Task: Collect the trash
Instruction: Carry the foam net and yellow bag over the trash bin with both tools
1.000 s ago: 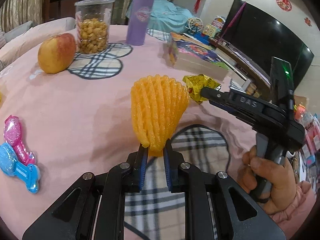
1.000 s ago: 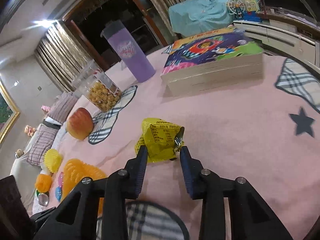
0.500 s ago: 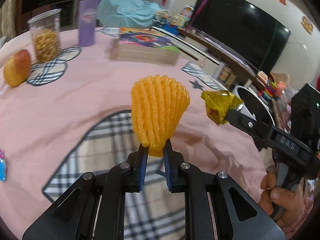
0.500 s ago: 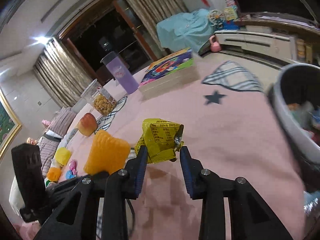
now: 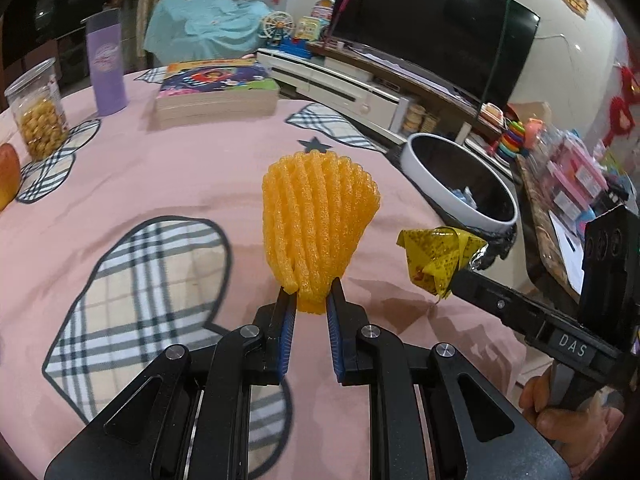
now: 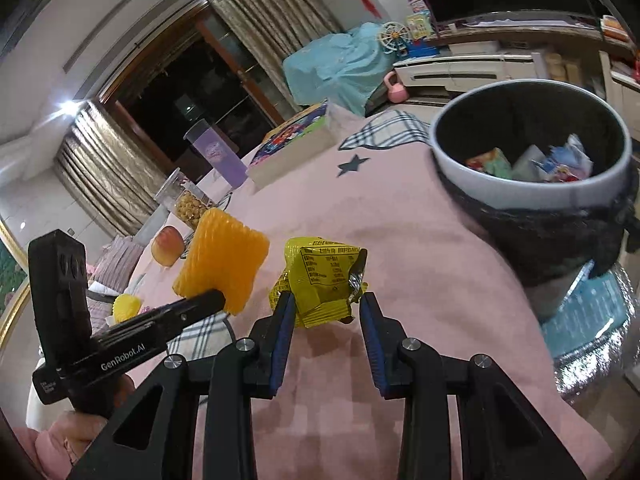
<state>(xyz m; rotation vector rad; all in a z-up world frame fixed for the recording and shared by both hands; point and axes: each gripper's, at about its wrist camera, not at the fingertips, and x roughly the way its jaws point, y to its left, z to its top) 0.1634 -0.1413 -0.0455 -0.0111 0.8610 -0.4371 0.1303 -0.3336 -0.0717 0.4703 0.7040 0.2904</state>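
Note:
My left gripper (image 5: 311, 294) is shut on an orange foam fruit net (image 5: 318, 220) and holds it upright above the pink tablecloth. The net also shows in the right wrist view (image 6: 222, 256). My right gripper (image 6: 326, 306) is shut on a crumpled yellow wrapper (image 6: 320, 280), also seen in the left wrist view (image 5: 434, 258) to the right of the net. A white-rimmed trash bin (image 6: 532, 196) with wrappers inside stands beyond the table's edge, ahead and right of both grippers; it also shows in the left wrist view (image 5: 436, 192).
On the table stand a stack of books (image 5: 216, 92), a purple tumbler (image 5: 106, 68), a jar of snacks (image 5: 38, 116) and an apple (image 6: 167, 245). A TV (image 5: 432, 28) and a low cabinet (image 5: 340, 88) lie beyond the table.
Both grippers have swung right across the table with their trash, away from the apple and jar. The trash bin has come into view and is now close.

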